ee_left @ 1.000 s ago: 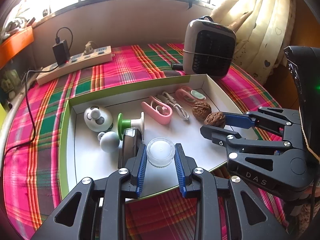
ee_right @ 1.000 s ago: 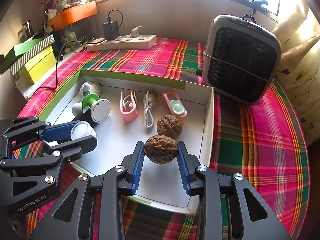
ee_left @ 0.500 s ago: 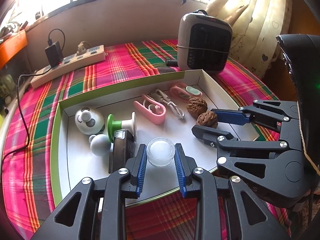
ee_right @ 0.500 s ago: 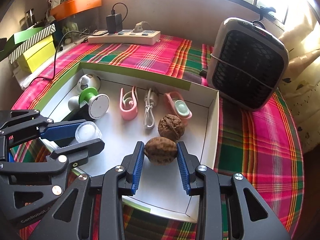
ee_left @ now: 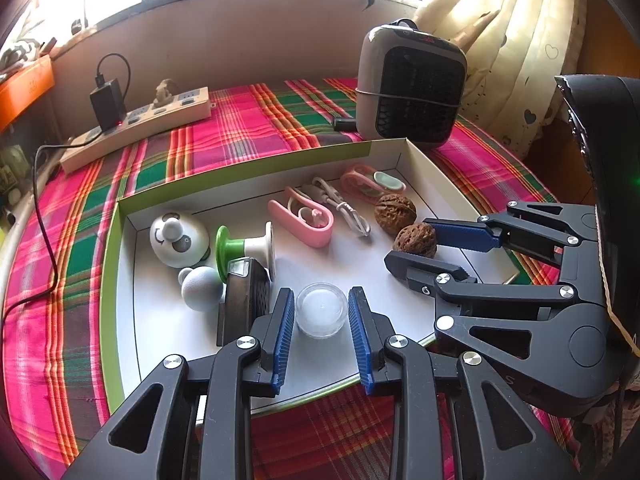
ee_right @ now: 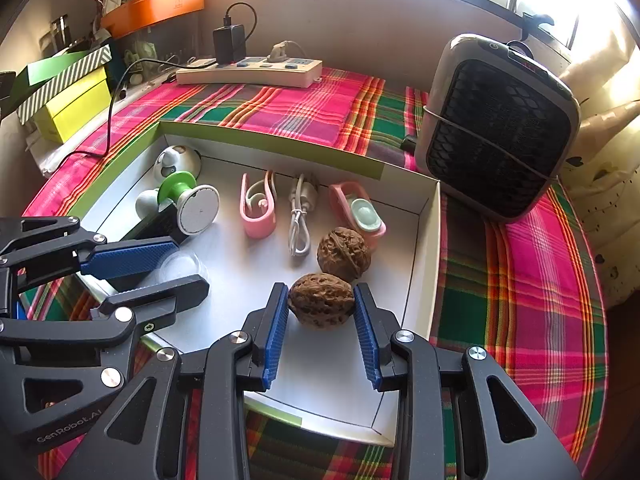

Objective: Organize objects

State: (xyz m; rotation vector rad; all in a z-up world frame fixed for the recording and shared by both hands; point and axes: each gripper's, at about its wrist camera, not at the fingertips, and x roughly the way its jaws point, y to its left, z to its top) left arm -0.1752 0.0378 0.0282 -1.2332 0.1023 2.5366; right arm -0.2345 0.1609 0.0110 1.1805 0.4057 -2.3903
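Note:
A white shallow box (ee_left: 240, 168) with a green rim lies on the plaid cloth. My left gripper (ee_left: 322, 320) is shut on a small clear round cup (ee_left: 321, 310) with white inside, low over the box's near edge. My right gripper (ee_right: 321, 320) is shut on a brown walnut (ee_right: 321, 305), just in front of a second walnut (ee_right: 343, 254) lying in the box. In the left wrist view the right gripper (ee_left: 412, 242) reaches in from the right with its walnut (ee_left: 415, 240). In the right wrist view the left gripper (ee_right: 188, 266) enters from the left.
In the box lie a panda toy (ee_left: 178, 236), a green-and-white spool (ee_left: 244, 246), a grey ball (ee_left: 202, 288), a black block (ee_left: 244, 300), pink clips (ee_left: 304, 220) and a white cable (ee_left: 340, 204). A heater (ee_left: 412, 92) stands behind the box, a power strip (ee_left: 136, 128) at the back left.
Both views have shifted slightly. Each gripper still has the same thing between its pads, and the things in the box lie as before.

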